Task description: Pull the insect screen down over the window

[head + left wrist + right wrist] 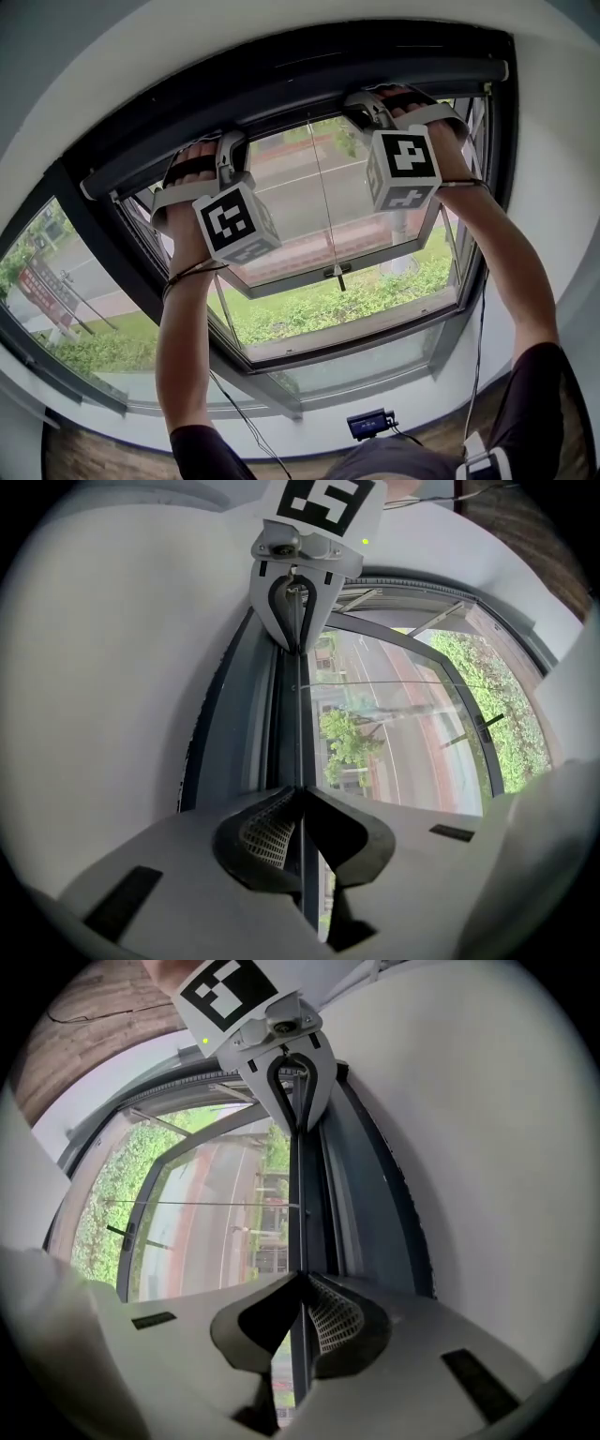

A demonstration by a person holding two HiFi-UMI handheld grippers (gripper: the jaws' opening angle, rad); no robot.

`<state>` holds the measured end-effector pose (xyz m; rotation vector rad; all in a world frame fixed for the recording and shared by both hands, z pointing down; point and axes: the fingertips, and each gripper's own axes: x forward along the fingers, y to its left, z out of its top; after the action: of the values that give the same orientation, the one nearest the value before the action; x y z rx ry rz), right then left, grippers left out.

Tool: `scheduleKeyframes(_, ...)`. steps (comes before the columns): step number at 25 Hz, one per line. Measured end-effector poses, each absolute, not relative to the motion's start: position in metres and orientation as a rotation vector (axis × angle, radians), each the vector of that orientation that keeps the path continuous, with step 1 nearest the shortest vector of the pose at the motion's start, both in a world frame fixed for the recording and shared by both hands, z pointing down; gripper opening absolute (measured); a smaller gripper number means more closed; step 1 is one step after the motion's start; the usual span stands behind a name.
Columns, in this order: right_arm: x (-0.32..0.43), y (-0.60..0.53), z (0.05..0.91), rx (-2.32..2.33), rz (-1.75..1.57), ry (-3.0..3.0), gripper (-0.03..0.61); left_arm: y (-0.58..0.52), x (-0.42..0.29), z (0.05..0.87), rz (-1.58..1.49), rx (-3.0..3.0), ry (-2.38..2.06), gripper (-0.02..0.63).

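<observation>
The insect screen's dark pull bar (309,89) runs across the top of the window, close under the cassette. A thin pull cord (323,197) hangs from its middle, ending in a small handle (339,275). My left gripper (230,142) is raised to the bar left of the cord and my right gripper (372,101) right of it. In the left gripper view the left gripper (298,791) is shut on the bar's thin edge (300,733), with the right gripper (298,621) further along. The right gripper (300,1277) likewise pinches the bar's edge (300,1213).
The inner glass sash (337,281) below the bar is tilted outward, with a road and green hedges beyond. White reveal walls (553,187) close in on both sides. A small dark device (369,423) with a cable lies on the sill.
</observation>
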<state>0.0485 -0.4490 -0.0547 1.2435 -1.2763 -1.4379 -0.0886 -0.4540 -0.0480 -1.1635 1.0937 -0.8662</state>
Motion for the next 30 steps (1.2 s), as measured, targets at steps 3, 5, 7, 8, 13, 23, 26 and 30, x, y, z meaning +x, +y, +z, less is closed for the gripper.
scheduleKeyframes(3,0.051,-0.449,-0.055,1.243,-1.416,-1.295,0.034,-0.454,-0.084,-0.048,-0.893,-1.156,1.088,0.032)
scheduleKeyframes(5,0.055,-0.451,-0.055,1.245,-1.407,-1.305,0.034,-0.453,-0.082,-0.049,-0.902,-1.163,1.095,0.032)
scheduleKeyframes(7,0.056,-0.451,-0.054,1.240,-1.402,-1.332,0.034,-0.452,-0.080,-0.050,-0.891,-1.176,1.094,0.032)
scheduleKeyframes(8,0.056,-0.451,-0.055,1.234,-1.398,-1.346,0.034,-0.452,-0.079,-0.050,-0.890,-1.179,1.092,0.031)
scheduleKeyframes(13,0.056,-0.450,-0.052,1.173,-1.365,-1.392,0.034,-0.452,-0.076,-0.049,-0.908,-1.178,1.068,0.032)
scheduleKeyframes(23,0.056,-0.446,-0.032,1.065,-1.312,-1.386,0.017,-0.450,-0.084,-0.031,-0.965,-1.246,1.070,0.021)
scheduleKeyframes(26,0.055,-0.440,-0.016,1.017,-1.279,-1.403,0.015,-0.444,-0.087,-0.014,-1.006,-1.270,1.040,0.019)
scheduleKeyframes(30,0.055,-0.431,0.014,0.945,-1.219,-1.418,0.015,-0.435,-0.086,0.019,-1.050,-1.329,0.999,0.018)
